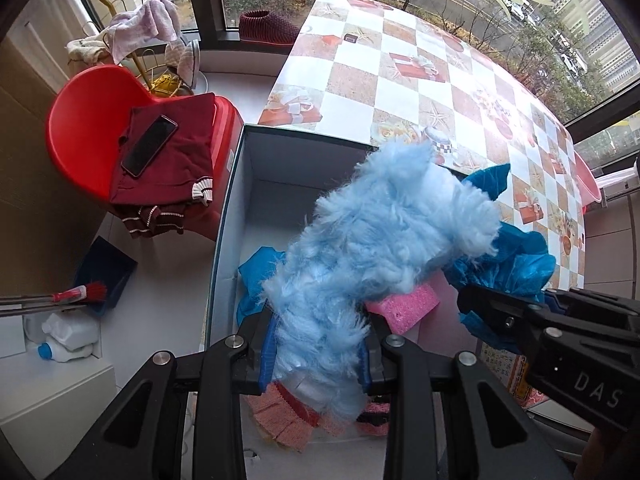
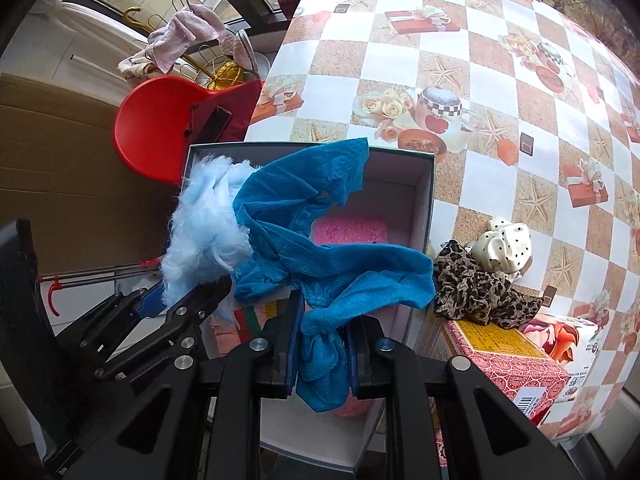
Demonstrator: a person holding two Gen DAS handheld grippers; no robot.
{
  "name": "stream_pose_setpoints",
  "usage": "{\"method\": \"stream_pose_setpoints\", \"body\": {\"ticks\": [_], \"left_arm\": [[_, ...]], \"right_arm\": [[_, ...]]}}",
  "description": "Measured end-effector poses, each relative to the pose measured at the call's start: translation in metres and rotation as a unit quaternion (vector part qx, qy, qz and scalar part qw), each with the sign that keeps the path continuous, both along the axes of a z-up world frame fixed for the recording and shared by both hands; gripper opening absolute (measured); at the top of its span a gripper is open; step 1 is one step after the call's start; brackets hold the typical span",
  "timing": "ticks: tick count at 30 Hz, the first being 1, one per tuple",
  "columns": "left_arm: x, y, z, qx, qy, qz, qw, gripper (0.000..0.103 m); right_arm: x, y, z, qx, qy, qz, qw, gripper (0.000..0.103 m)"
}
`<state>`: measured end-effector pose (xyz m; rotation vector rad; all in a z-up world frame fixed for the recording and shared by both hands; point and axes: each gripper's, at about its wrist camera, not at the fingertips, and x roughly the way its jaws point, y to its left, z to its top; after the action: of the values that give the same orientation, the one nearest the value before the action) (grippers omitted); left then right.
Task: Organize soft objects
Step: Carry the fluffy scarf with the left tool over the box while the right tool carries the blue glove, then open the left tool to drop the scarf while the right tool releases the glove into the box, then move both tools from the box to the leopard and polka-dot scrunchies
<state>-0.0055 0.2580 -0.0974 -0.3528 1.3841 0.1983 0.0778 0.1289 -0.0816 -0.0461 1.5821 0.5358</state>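
A checkered tablecloth (image 2: 500, 80) fills the upper right; a red chair (image 1: 80, 120) stands upper left. Over the open box (image 1: 228, 216), the left gripper (image 1: 318, 356) pinches a fluffy blue duster (image 1: 376, 232), hiding most of the pink sponge (image 1: 404, 308). The right gripper (image 2: 322, 360) clamps a blue cloth (image 2: 320, 236).

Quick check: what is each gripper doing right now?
Left gripper: shut on the fluffy light blue duster, over the box.
Right gripper: shut on the blue cloth.

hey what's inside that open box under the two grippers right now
Inside the box, a pink sponge lies on the floor, with pinkish knit cloths at the near end. The fluffy light-blue duster and blue cloth, both held above, hide the rest.
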Motion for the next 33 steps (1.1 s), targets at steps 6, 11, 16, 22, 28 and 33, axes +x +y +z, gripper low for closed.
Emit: {"method": "stream_pose_setpoints", "body": {"ticks": [6, 11, 16, 22, 28, 33], "left_arm": [[0.003, -0.003, -0.004, 0.013, 0.007, -0.003, 0.9999, 0.041], [0.003, -0.004, -0.004, 0.025, 0.013, -0.002, 0.9996, 0.067], [0.001, 0.002, -0.006, 0.032, 0.024, 0.014, 0.9991, 0.078], [-0.005, 0.018, -0.005, 0.015, 0.016, 0.047, 0.9986, 0.103], [-0.005, 0.018, 0.008, 0.0, -0.004, 0.054, 0.9985, 0.103], [0.002, 0.01, 0.022, -0.02, -0.016, 0.042, 0.9988, 0.103]], "right_arm": [[0.0, 0.0, -0.005, -0.004, 0.002, -0.001, 1.0, 0.02], [0.001, 0.0, -0.007, -0.002, 0.007, 0.0, 1.0, 0.02], [0.002, -0.004, -0.006, -0.02, 0.001, -0.001, 1.0, 0.034], [0.009, -0.016, 0.002, -0.009, -0.005, -0.021, 1.0, 0.103], [0.011, -0.02, 0.018, 0.031, -0.003, -0.036, 0.999, 0.103], [0.02, -0.032, 0.039, 0.058, 0.003, -0.047, 0.997, 0.103]]}}
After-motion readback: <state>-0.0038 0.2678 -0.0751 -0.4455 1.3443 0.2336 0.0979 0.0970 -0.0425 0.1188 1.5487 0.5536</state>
